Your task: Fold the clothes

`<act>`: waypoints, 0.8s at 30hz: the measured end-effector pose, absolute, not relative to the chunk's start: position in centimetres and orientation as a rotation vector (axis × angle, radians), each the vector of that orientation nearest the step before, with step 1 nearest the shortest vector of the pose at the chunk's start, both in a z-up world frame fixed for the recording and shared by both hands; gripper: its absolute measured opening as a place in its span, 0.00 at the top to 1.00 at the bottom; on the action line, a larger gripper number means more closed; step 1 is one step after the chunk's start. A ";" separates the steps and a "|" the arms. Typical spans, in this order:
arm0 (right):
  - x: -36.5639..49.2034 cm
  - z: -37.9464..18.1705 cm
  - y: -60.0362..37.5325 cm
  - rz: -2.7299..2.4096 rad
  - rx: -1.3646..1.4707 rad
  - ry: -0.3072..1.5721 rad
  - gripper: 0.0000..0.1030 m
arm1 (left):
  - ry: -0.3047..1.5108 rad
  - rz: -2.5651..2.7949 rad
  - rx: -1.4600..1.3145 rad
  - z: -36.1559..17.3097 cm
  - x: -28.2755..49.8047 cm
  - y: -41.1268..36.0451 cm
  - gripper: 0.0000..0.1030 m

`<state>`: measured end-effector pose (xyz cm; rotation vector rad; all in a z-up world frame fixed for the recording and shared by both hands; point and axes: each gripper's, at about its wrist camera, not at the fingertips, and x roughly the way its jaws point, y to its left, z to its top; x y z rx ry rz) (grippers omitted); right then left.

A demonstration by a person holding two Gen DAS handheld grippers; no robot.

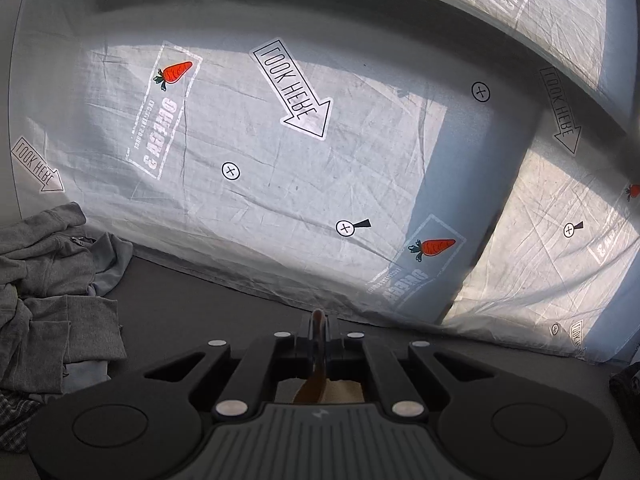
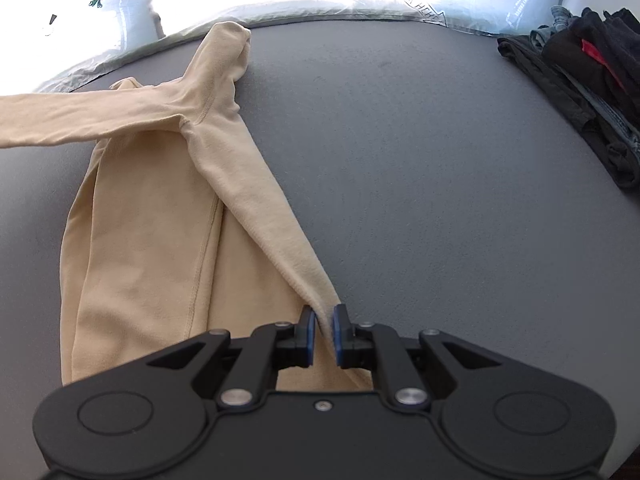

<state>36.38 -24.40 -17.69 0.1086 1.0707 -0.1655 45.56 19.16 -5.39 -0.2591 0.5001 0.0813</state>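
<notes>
A beige long-sleeved top [image 2: 152,240] lies on the dark grey table [image 2: 440,200], its neck end toward the far edge. My right gripper [image 2: 324,320] is shut on the cuff of one sleeve [image 2: 256,200], which runs from the shoulder down to the blue pads. The other sleeve [image 2: 80,120] stretches taut out past the left edge of the view. In the left wrist view my left gripper [image 1: 319,322] is shut on a thin fold of beige fabric [image 1: 316,384] that shows between and below its fingers.
A heap of grey garments [image 1: 48,280] lies at the left of the table. A pile of black clothes [image 2: 580,80] sits at the far right. A pale sheet printed with carrots and arrows [image 1: 280,160] hangs behind the table's far edge.
</notes>
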 end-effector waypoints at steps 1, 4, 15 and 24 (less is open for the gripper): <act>36.3 -17.8 -24.4 -0.170 0.129 1.074 0.90 | 0.517 0.095 -0.257 -6.1 45.3 19.5 0.95; 36.5 -17.8 -24.6 -0.181 0.169 1.077 0.90 | 0.568 0.124 -0.258 -8.0 44.6 20.3 0.95; 36.2 -18.5 -26.3 -0.177 0.375 1.084 0.91 | 0.710 0.186 -0.254 -13.3 45.4 22.1 0.94; 35.0 -18.5 -27.9 -0.130 0.607 1.030 0.95 | 0.796 0.187 -0.231 -16.5 45.1 22.1 0.94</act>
